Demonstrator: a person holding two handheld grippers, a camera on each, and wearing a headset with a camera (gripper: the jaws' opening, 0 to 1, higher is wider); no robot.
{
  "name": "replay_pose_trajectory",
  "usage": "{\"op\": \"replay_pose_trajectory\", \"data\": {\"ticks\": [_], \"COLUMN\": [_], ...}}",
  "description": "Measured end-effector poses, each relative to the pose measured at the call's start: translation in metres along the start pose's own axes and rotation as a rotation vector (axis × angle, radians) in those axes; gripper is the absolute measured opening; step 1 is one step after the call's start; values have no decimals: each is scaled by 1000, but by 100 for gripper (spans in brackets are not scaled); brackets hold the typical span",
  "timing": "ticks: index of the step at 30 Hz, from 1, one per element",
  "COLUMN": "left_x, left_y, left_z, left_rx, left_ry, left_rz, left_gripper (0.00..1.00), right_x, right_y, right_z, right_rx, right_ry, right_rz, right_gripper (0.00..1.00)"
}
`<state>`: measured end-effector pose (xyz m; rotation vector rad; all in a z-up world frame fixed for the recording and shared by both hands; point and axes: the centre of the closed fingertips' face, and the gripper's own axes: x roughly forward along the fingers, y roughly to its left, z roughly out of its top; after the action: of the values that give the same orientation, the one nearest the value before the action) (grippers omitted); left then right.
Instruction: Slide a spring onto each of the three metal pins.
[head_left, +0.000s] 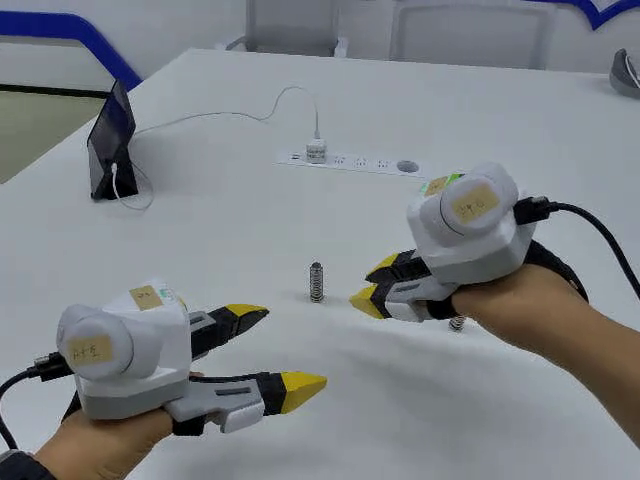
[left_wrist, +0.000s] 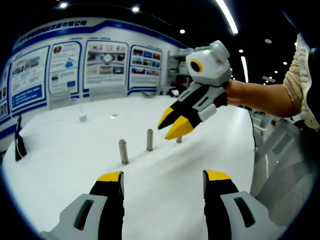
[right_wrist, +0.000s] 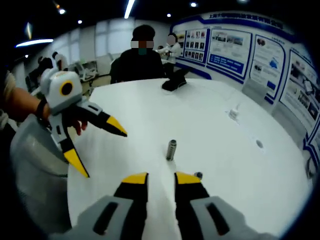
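A metal pin with a spring coiled around it (head_left: 316, 282) stands upright mid-table; it is the upright pin (right_wrist: 171, 149) in the right gripper view. Another short pin (head_left: 457, 323) peeks out under the right hand. In the left gripper view three uprights stand in a row: a sprung pin (left_wrist: 123, 151), a second sprung pin (left_wrist: 149, 139) and a short one (left_wrist: 179, 139). My right gripper (head_left: 374, 283) hovers just right of the middle pin, jaws a narrow gap apart, holding nothing. My left gripper (head_left: 278, 350) hangs lower left, wide open with nothing in it.
A white power strip (head_left: 350, 160) with a plugged charger and cable lies behind the pins. A dark tablet on a stand (head_left: 110, 140) sits far left. People sit at the table's far side (right_wrist: 142, 62) in the right gripper view.
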<state>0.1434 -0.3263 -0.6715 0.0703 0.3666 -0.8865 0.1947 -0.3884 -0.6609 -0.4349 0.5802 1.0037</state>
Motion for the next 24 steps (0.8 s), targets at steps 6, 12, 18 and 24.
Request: {"op": "replay_pose_trajectory", "data": {"ticks": [6,12,18,24], "left_x": [0,1,0,0], "left_y": [0,-1,0,0], "left_z": [0,0,0,1], "left_rx": [-2,-1,-11,-21], "left_ry": [0,2,-6,-9], "left_rz": [-2,-5,-2,-4], "left_gripper": [66,66,67,67], "right_x": [-16,-30,-46,-63], "right_y": [3,3,4,-4], "right_z": [-7,-18,-32,-43], "right_rx": [14,30,56,108], "right_ry": [-25,-44,-56,-75], "right_rz": [-11,-28,-45,-87], "right_gripper": [23,25,28,30]}}
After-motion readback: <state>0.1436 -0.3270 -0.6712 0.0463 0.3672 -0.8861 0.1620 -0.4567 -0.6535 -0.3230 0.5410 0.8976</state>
